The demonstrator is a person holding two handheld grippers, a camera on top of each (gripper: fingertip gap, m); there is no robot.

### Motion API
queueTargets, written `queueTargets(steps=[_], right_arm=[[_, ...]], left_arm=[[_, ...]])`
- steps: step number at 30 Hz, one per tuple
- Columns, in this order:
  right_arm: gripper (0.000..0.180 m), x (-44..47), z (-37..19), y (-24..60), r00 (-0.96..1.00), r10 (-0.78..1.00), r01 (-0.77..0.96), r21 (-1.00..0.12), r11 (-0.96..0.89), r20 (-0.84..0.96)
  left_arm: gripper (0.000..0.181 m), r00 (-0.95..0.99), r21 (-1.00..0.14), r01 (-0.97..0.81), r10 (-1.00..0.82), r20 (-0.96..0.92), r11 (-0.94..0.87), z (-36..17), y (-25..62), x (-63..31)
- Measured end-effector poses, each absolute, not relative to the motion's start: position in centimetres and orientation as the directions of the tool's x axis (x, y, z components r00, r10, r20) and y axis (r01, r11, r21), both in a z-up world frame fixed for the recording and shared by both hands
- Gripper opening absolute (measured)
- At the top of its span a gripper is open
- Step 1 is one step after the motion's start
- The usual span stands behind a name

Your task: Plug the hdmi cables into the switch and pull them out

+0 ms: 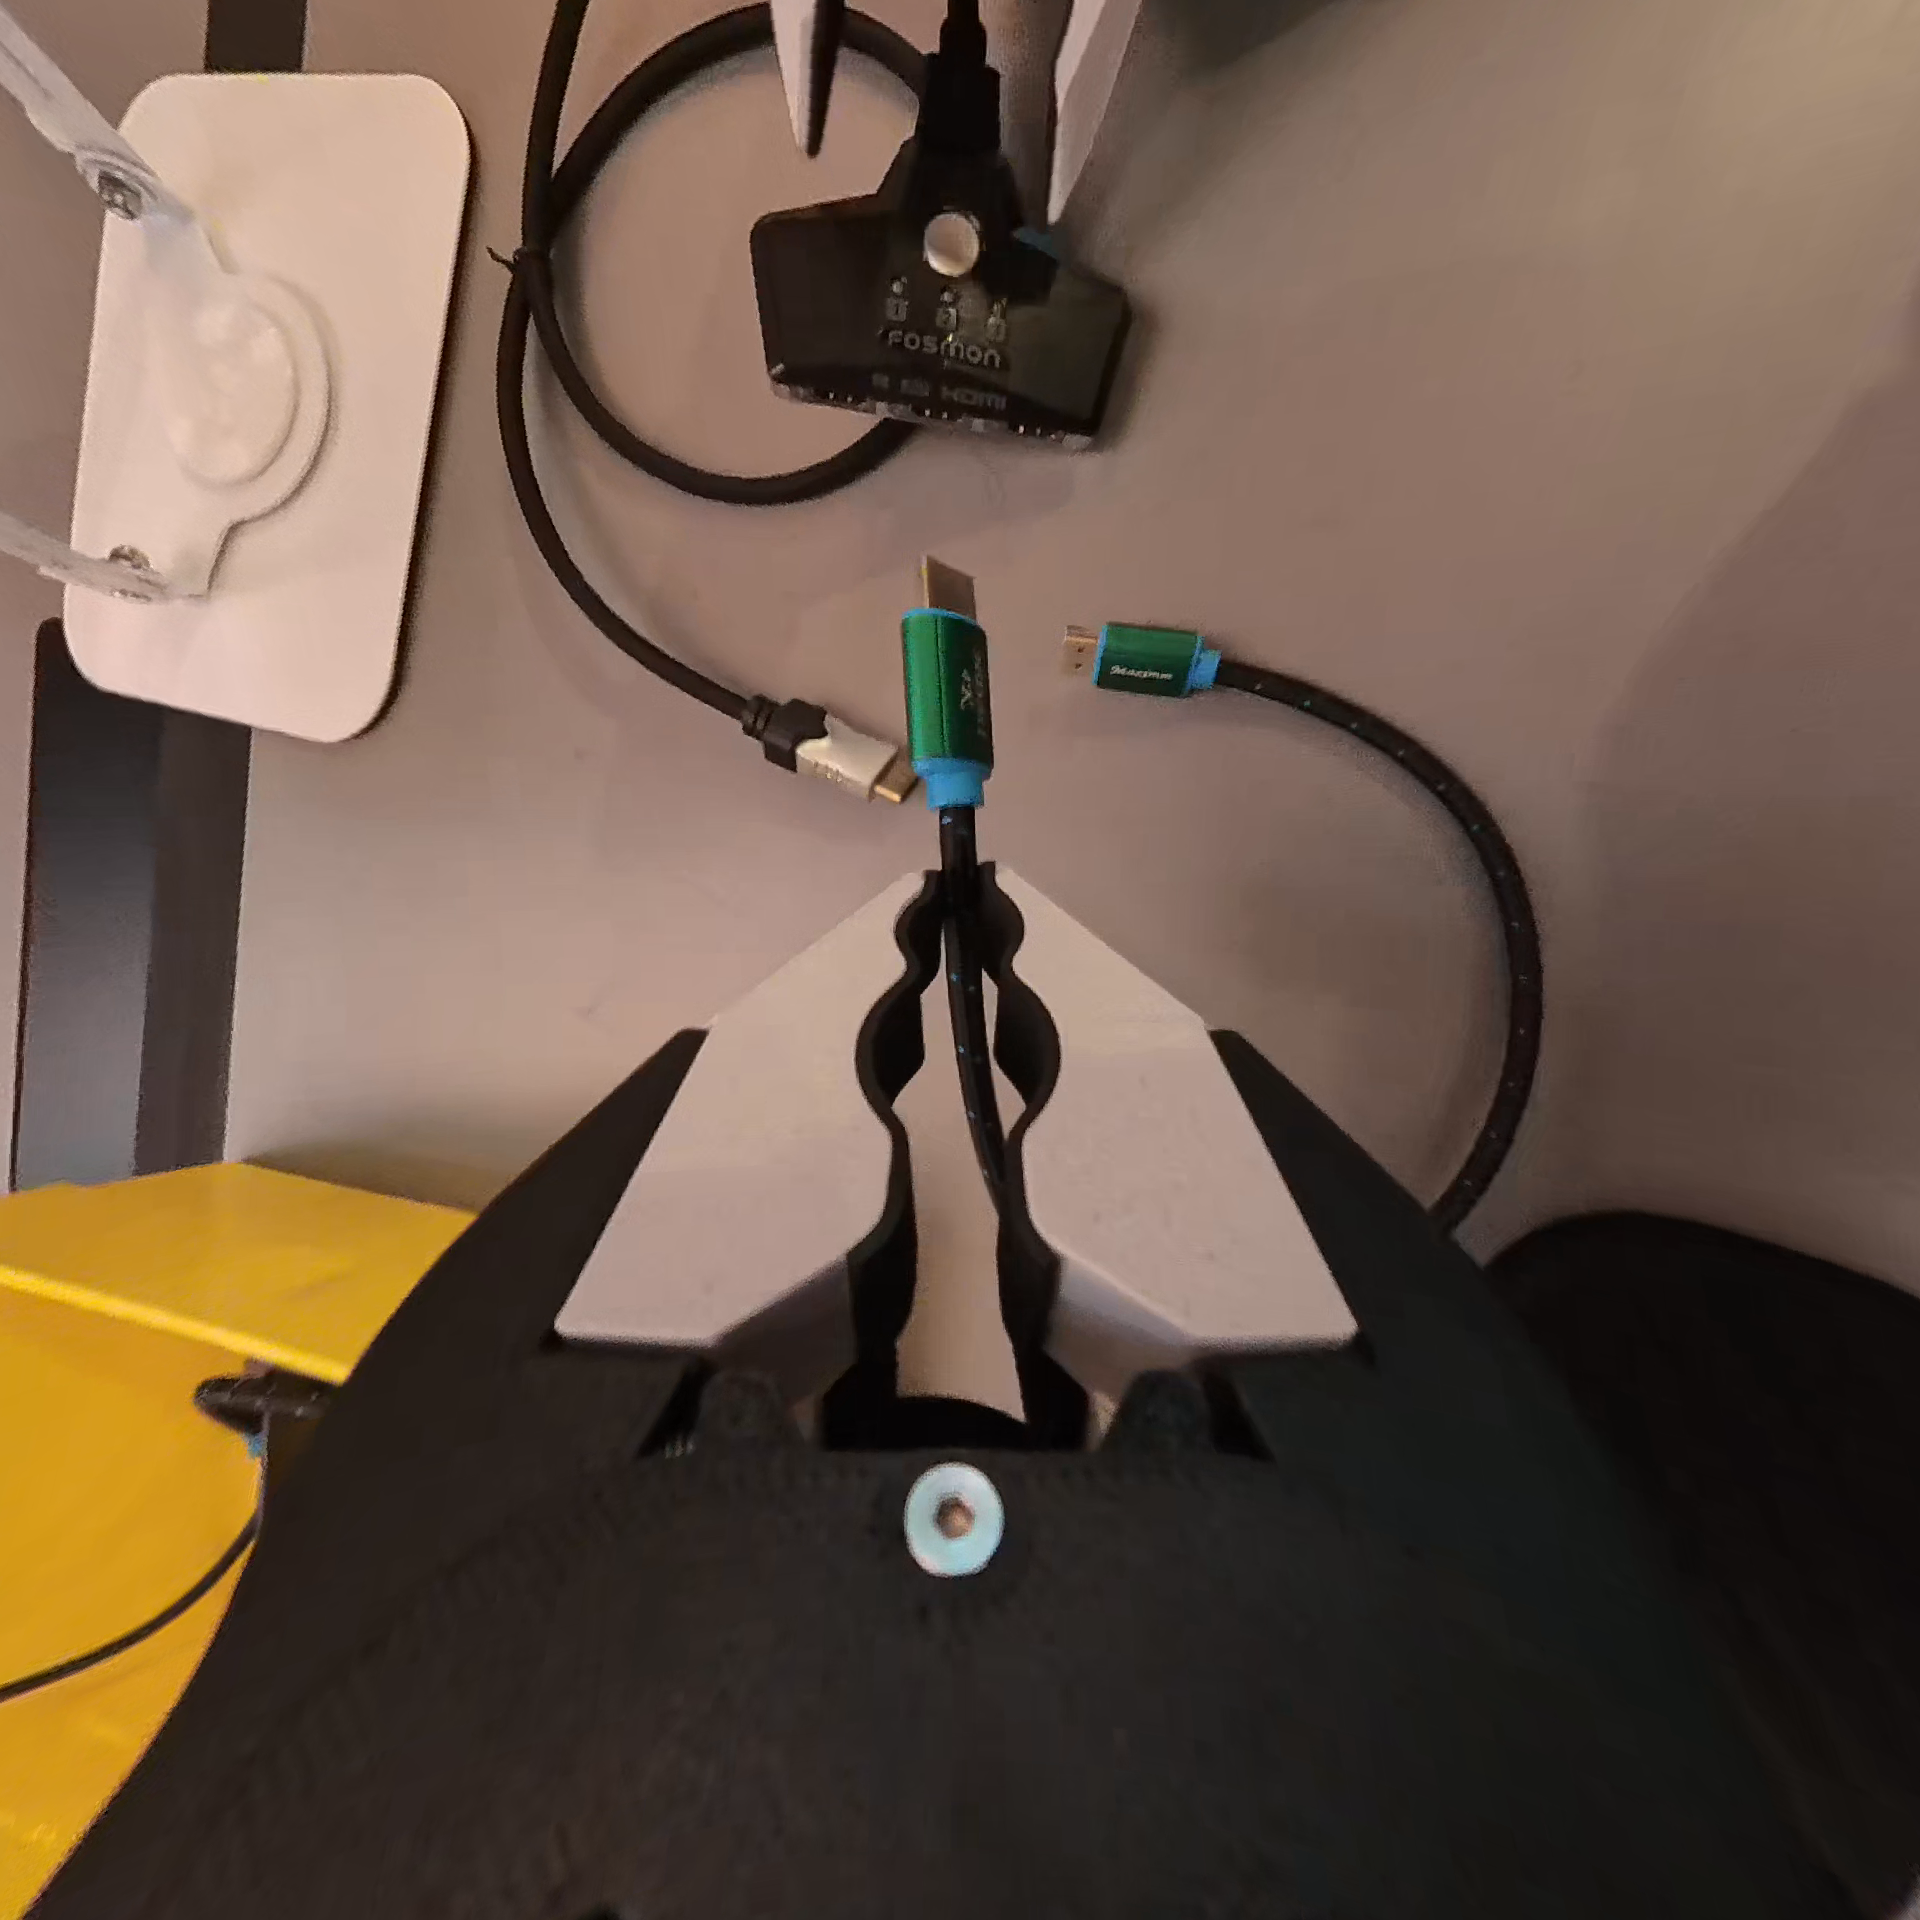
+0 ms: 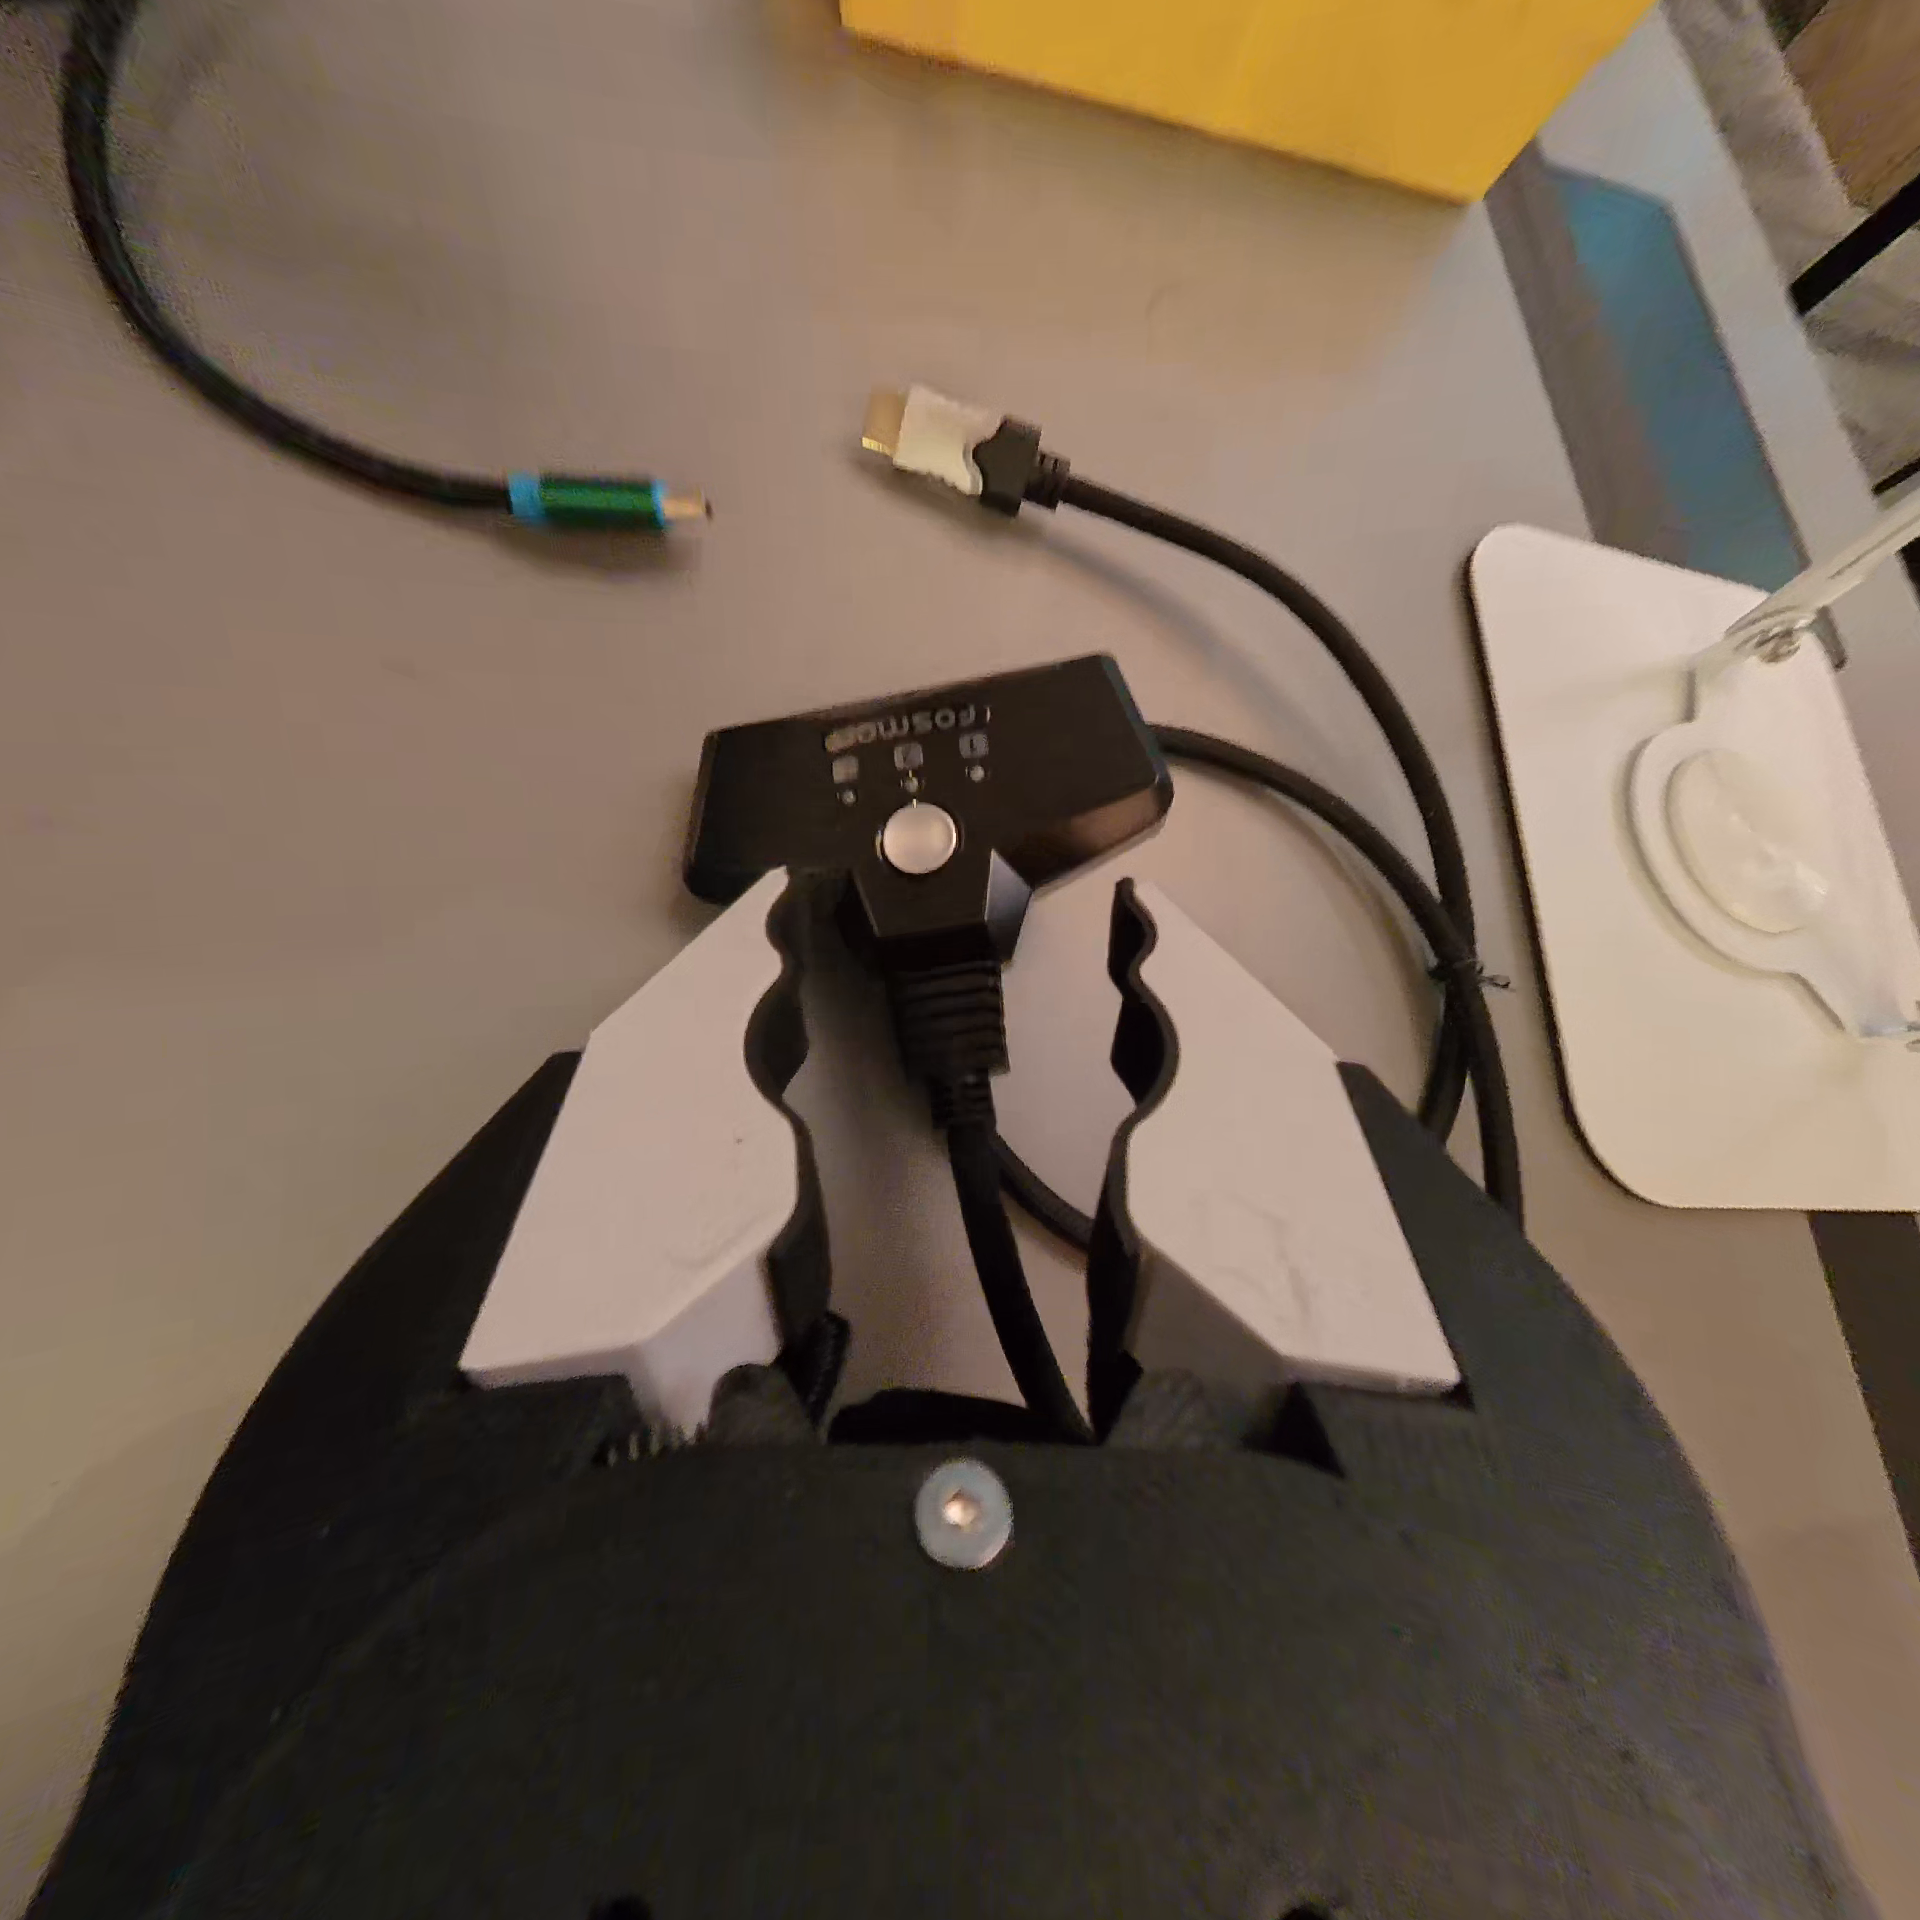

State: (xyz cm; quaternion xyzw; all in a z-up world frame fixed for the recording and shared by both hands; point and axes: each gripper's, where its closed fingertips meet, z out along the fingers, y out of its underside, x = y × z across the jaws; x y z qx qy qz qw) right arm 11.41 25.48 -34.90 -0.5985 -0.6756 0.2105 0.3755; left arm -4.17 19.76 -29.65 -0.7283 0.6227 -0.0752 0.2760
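Left wrist view, left to right: white stand base (image 1: 265, 405); silver-headed HDMI plug (image 1: 831, 764) lying on the grey surface (image 1: 1455, 468); left hand-held gripper (image 1: 958, 883) clenched on a braided cable, its green HDMI plug (image 1: 943, 707) raised and pointing toward the black HDMI switch (image 1: 940, 322); second green plug (image 1: 1138, 660) lying loose. Right wrist view: right hand-held gripper (image 2: 951, 904) released, astride the switch's tail.

Glossy black plastic HDMI switch (image 2: 925, 774) with a shiny metal button (image 2: 920, 837). Braided cloth-sheathed cable (image 1: 1496, 935) with a metallic green plug (image 1: 1143, 665). Smooth rubbery black cable (image 2: 1226, 561). Matt grey counter (image 2: 416, 779). Left tongs (image 1: 961, 883): matt white plastic, rough grainy black body.
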Motion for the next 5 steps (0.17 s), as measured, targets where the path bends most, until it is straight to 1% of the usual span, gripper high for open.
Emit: queueTargets(steps=[1, 5], right_arm=[[0.056, 11.1, -34.5, 25.2, -0.004, 0.968, 0.637, -0.746, 0.197, 0.253], [0.05, 9.2, -32.8, 23.0, -0.057, 0.966, 0.547, -0.802, 0.24, 0.25]], left_arm=[[0.004, 0.208, -0.503, -0.861, -0.952, -0.223, -0.07, -29.9, 19.6, -3.7], [0.004, 0.198, -0.507, -0.858, -0.963, -0.18, -0.082, -31.2, 19.4, -2.2]])
